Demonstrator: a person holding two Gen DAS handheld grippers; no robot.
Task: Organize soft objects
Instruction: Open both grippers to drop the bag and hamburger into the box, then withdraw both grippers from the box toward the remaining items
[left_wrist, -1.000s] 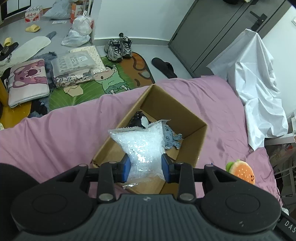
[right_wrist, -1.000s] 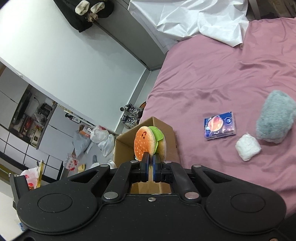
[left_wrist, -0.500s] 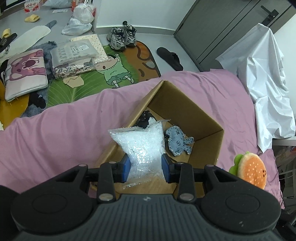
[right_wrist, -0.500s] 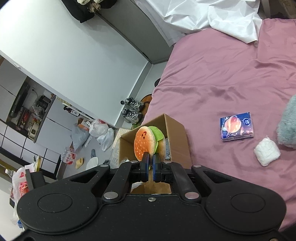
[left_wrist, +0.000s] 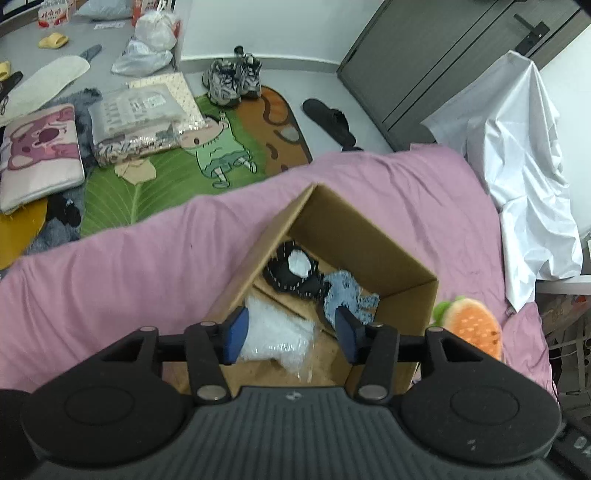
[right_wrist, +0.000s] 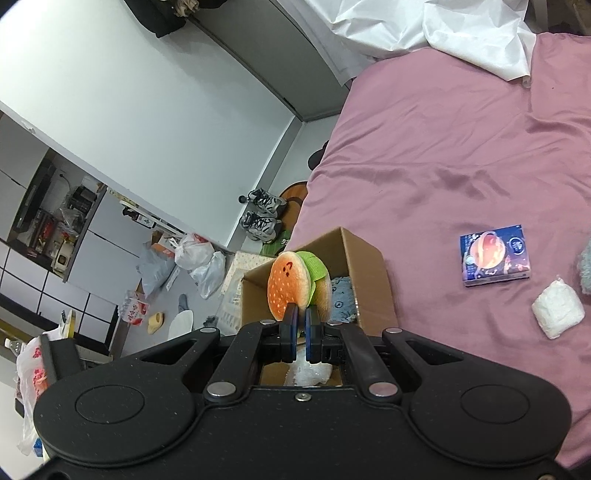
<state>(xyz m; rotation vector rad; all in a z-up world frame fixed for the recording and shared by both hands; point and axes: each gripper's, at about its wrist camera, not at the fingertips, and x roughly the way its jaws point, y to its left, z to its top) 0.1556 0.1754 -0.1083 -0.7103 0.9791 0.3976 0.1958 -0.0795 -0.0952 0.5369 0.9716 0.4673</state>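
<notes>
Bed with mauve-pink cover (right_wrist: 443, 155): bears open cardboard box (left_wrist: 354, 236), small printed blue carton (right_wrist: 495, 256), white wrapped bundle (right_wrist: 558, 312), grey fluffy item (right_wrist: 585, 269) at edge, crumpled white sheet (left_wrist: 524, 177).

Bright, even indoor light; soft shadows, fisheye-bent edges, slight blur.
</notes>
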